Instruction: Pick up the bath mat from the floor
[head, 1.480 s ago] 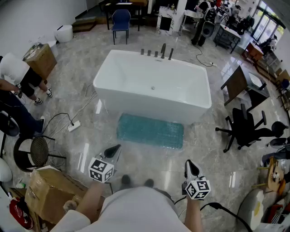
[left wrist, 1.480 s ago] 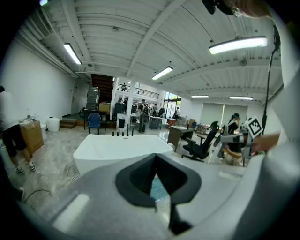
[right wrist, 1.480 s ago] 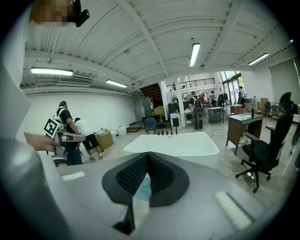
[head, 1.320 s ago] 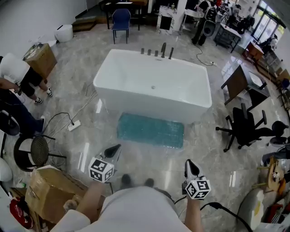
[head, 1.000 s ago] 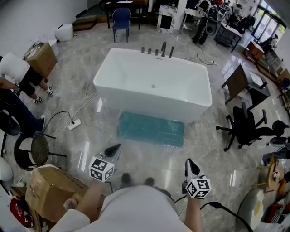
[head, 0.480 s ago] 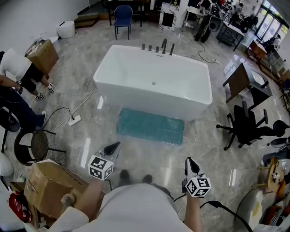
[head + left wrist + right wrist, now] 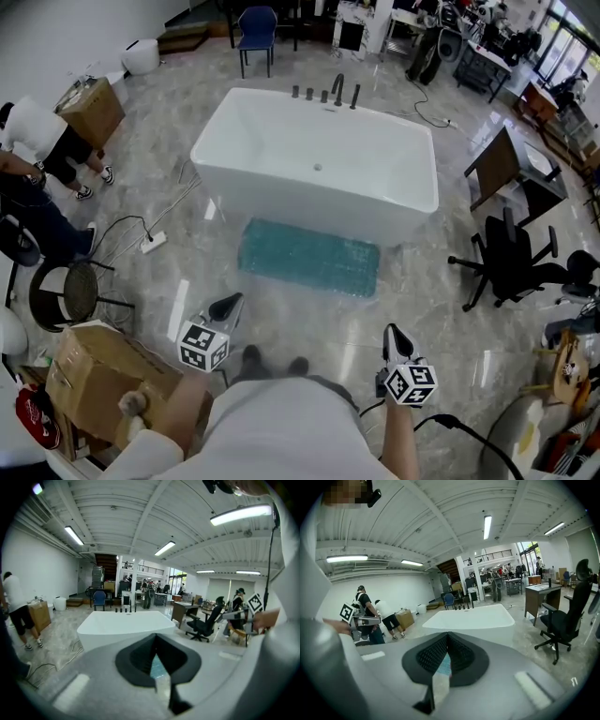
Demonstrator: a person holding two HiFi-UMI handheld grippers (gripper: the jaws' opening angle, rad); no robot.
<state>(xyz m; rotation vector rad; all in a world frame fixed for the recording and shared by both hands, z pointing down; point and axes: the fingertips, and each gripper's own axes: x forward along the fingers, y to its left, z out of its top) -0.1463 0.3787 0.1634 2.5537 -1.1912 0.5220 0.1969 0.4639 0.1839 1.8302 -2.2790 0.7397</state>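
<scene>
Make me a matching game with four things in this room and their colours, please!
Things:
1. bath mat
2. bathtub
3. office chair
4. cardboard box

Colours:
A. black
B. teal
C. brown
D. white

Right pairs: 1-B, 2-D, 3-A, 4-C.
</scene>
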